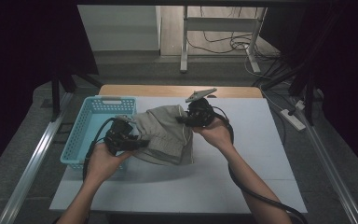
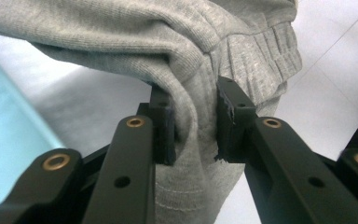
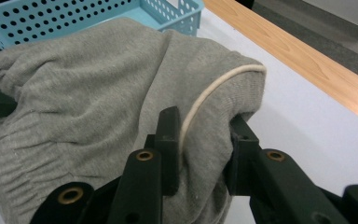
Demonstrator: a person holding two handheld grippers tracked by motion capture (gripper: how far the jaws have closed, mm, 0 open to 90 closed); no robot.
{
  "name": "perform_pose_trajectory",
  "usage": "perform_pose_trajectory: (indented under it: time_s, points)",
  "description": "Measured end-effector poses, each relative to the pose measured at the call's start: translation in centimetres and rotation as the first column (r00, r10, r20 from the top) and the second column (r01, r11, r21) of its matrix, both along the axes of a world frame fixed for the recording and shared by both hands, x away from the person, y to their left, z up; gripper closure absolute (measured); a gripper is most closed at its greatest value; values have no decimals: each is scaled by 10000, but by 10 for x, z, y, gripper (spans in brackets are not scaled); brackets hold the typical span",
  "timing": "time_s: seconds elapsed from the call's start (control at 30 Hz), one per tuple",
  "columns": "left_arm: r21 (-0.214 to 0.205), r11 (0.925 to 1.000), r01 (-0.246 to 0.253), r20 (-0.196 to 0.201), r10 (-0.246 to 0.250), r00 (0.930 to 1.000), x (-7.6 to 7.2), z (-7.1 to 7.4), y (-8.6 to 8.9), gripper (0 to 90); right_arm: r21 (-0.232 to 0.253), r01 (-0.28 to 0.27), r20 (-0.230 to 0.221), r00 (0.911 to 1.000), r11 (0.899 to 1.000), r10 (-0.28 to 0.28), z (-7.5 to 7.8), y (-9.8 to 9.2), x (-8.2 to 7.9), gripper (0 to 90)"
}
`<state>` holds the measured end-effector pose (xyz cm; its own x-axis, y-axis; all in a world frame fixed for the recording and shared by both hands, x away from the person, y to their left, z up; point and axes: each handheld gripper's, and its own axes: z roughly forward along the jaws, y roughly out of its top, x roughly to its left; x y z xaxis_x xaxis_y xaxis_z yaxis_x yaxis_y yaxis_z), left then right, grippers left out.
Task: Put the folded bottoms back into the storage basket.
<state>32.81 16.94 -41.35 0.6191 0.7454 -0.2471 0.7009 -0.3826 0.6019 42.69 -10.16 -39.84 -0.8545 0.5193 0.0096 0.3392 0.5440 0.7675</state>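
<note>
Table point(image 1: 242, 182) white. Blue basket point(image 1: 81, 135) at its left edge. Grey garment point(image 1: 165, 135) held up off the table just right of basket, left gripper point(image 1: 137, 142) and right gripper point(image 1: 182, 120) both clamped on it.

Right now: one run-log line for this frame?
left gripper: shut on grey garment | right gripper: shut on grey garment | garment lifted beside blue basket

Heather-grey knit sweatpants point(image 1: 165, 135) with cream drawstring point(image 3: 209, 100) and ribbed gathered waistband point(image 2: 265, 56), light-blue perforated plastic basket point(image 1: 86, 128), white tabletop point(image 1: 242, 154) with light wood far edge point(image 1: 168, 90), black gripper jaws with brass-coloured rivets point(image 2: 134, 122).
</note>
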Motion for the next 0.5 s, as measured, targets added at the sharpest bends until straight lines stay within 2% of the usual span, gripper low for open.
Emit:
perform_pose_trajectory:
  time_s: [0.17, 0.27, 0.5]
  points:
    - [38, 9999, -103, 66, 102, 9999, -1, 6, 14, 703, 19, -137, 43, 9999, 9999, 137, 5, 13, 3, 713]
    - [-171, 9996, -216, 71, 217, 9997, -1, 11, 22, 703, 35, -194, 8, 9998, 9998, 194, 9, 21, 6, 713]
    - [-205, 9981, -576, 239, 581, 9980, -3, 20, 47, 703, 105, -299, -39, 9995, 9995, 299, 15, 42, 13, 712]
